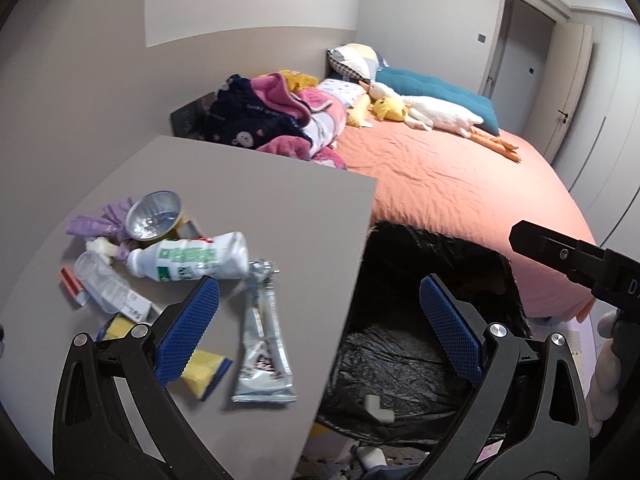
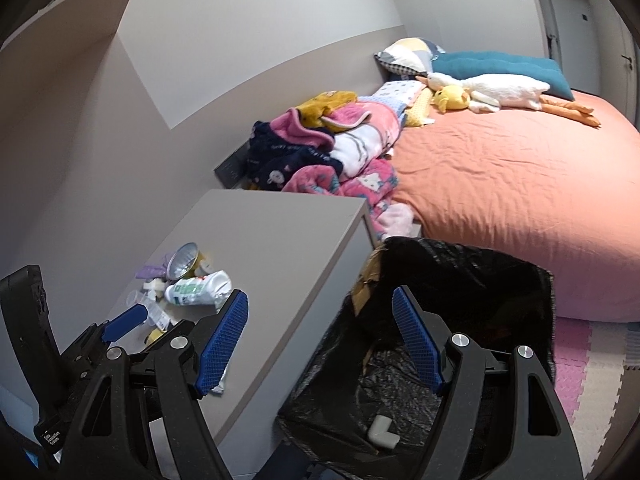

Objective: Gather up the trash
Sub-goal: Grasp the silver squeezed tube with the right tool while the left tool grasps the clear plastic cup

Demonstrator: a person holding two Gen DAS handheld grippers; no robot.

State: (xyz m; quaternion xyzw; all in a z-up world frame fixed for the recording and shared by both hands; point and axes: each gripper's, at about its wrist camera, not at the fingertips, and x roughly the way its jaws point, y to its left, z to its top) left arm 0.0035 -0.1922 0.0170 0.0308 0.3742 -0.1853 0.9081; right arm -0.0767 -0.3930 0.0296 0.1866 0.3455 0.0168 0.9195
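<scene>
Trash lies on a grey bedside table (image 1: 260, 184): a white and green bottle (image 1: 192, 258), a silver foil cup (image 1: 154, 214), a purple wrapper (image 1: 100, 222), a silver sachet (image 1: 262, 350), a yellow packet (image 1: 202, 372) and a clear plastic piece (image 1: 100, 280). A bin lined with a black bag (image 1: 400, 352) stands right of the table and holds a white corner piece (image 1: 378, 408). My left gripper (image 1: 320, 304) is open and empty above the table's right edge. My right gripper (image 2: 320, 320) is open and empty above the bin (image 2: 460, 280), and the bottle (image 2: 198, 288) shows to its left.
A bed with an orange sheet (image 1: 460, 184) lies behind the bin, with piled blankets (image 1: 276, 120), pillows and a plush goose (image 1: 432, 114). Pink and white foam mats (image 2: 580, 364) cover the floor. Closet doors (image 1: 524, 56) stand at the far right.
</scene>
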